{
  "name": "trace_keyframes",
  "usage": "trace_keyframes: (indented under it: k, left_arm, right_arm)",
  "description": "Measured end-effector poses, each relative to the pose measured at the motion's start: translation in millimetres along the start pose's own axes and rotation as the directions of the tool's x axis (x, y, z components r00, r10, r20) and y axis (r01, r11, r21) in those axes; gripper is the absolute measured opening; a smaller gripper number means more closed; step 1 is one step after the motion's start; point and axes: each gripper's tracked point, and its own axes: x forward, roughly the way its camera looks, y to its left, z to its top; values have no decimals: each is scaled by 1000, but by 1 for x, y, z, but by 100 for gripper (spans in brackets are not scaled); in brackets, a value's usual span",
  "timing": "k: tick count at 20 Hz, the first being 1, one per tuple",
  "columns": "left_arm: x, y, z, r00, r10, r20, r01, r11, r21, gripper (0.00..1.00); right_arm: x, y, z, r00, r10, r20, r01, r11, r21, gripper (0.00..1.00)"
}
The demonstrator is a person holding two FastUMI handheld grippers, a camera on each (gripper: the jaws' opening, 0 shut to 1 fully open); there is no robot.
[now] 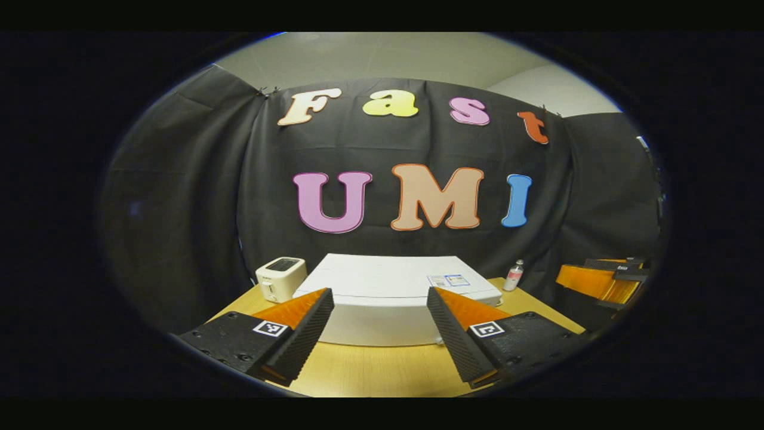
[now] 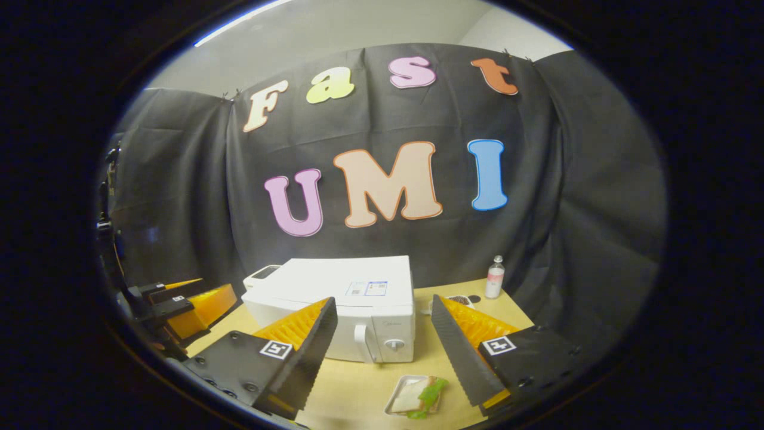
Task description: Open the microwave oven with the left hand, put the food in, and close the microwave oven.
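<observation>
**Microwave shut, food waiting on the table**

The white microwave oven (image 2: 334,310) was seen standing on the wooden table (image 2: 358,388), close to the black cloth wall. Its long side was laid across the table, and its front, with a handle (image 2: 362,341) and a round knob (image 2: 394,344), was turned toward the grippers. The door was shut.

The food, a sandwich (image 2: 415,397) with green leaf, was laid flat in a small tray (image 2: 399,382) on the table just in front of the microwave oven, below the knob. Bare table was left between the tray and the oven front.

The right gripper (image 2: 382,352) was held above the table with its 2 fingers spread wide, and nothing was pinched. The left gripper (image 1: 379,334) was also spread wide and nothing was held in it. In the right gripper view, the left gripper was seen at the far left, partly cut off by the edge.

A small white toaster (image 1: 280,278) was set at the left of the oven, partly hidden behind it in the right gripper view. A small bottle (image 2: 494,277) was stood near the back right edge of the table. Small dark things beside the bottle could not be made out.
</observation>
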Motion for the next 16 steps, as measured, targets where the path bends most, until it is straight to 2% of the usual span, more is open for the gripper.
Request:
trace_keyframes:
  k: [1, 2, 8, 9, 11, 16]
  left_arm:
    - [2, -1, -2, 1000, -5, -7, 5, 1000, 1, 95]
    - [3, -2, -5, 1000, -10, -17, 10, 1000, 0, 95]
    - [17, -14, -30, 996, -40, -79, 39, 999, -15, 95]
    - [19, -18, -39, 994, -50, -98, 49, 999, -12, 91]
    - [23, -30, -57, 988, -82, -132, 81, 997, -11, 95]
    - [31, -63, -103, 960, -165, -227, 166, 986, -16, 92]
  right_arm:
    - [0, -2, 0, 1000, -6, -3, 6, 1000, 1, 92]
    - [1, -4, -2, 1000, -11, -6, 11, 1000, 1, 99]
    - [0, -21, -9, 998, -57, -19, 57, 998, -13, 99]
    - [-1, -24, -12, 997, -66, -25, 66, 998, -14, 99]
    - [-3, -31, -17, 996, -88, -30, 88, 996, -18, 99]
    - [-18, -54, -37, 985, -166, -57, 163, 985, -56, 99]
